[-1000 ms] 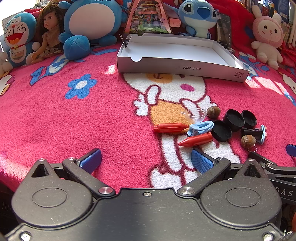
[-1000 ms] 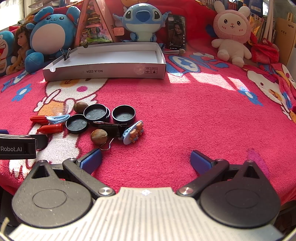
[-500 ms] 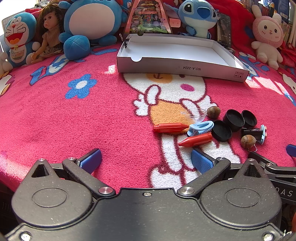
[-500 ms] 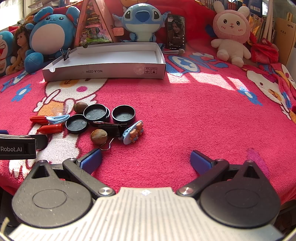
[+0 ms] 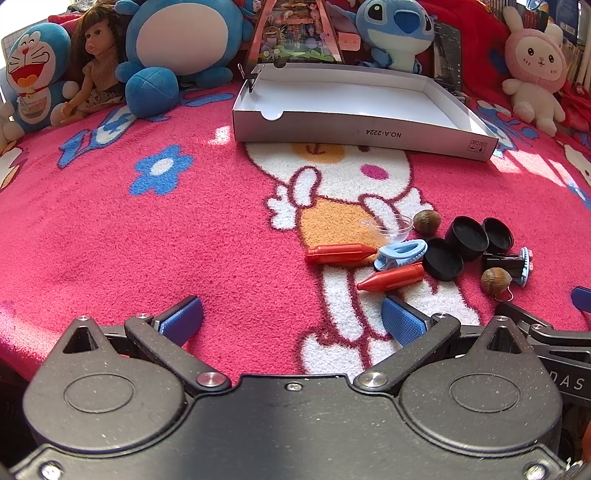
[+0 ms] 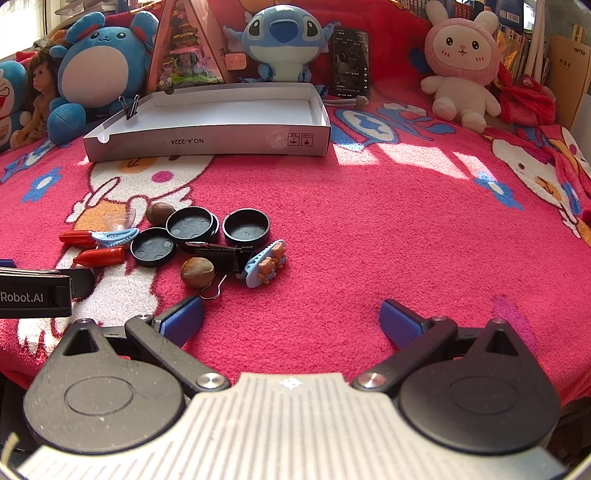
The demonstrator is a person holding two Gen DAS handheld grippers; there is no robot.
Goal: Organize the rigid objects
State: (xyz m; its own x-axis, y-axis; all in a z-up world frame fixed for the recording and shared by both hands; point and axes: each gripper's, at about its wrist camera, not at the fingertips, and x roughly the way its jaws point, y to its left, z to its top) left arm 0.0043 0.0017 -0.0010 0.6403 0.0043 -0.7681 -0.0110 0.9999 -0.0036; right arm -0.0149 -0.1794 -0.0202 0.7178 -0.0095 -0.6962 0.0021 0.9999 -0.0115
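Observation:
Small rigid objects lie clustered on the pink blanket: two red crayons (image 5: 391, 277) (image 5: 340, 253), a light blue hair clip (image 5: 400, 253), three black caps (image 5: 466, 237), two brown nuts (image 5: 495, 280), a black binder clip (image 6: 221, 254), a blue bear clip (image 6: 265, 263) and a clear cup (image 5: 393, 228). An empty white box (image 5: 369, 130) stands behind them. My left gripper (image 5: 291, 319) is open and empty, just short of the crayons. My right gripper (image 6: 291, 319) is open and empty, with the cluster ahead to its left.
Plush toys, a doll (image 5: 92, 70) and a triangular toy house (image 5: 295, 33) line the back edge. A phone (image 6: 351, 62) leans by the Stitch plush (image 6: 282, 40). A binder clip (image 6: 130, 107) grips the box's left wall.

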